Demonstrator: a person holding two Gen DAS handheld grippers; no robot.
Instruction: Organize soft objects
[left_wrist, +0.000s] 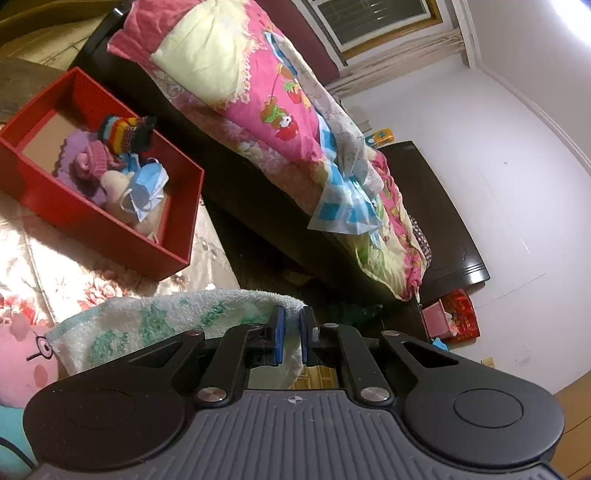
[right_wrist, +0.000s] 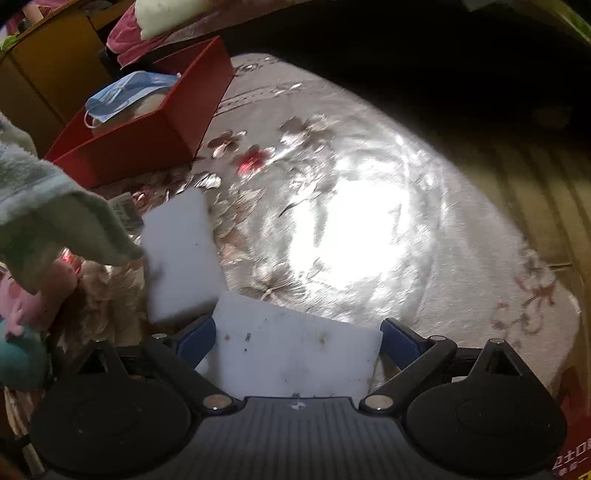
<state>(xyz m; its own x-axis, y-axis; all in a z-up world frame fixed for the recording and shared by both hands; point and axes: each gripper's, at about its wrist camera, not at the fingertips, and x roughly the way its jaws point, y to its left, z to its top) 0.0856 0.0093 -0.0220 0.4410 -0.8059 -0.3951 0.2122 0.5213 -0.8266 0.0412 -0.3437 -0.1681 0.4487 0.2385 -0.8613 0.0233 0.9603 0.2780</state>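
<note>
Left gripper pinches towel; right gripper straddles sponge

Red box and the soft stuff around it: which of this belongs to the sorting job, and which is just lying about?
Job:
- red box
- towel, clamped in left gripper
- white sponges, one between the open right gripper fingers
- pink plush

Lying about:
- bedding
- dark bed frame
- window
</note>
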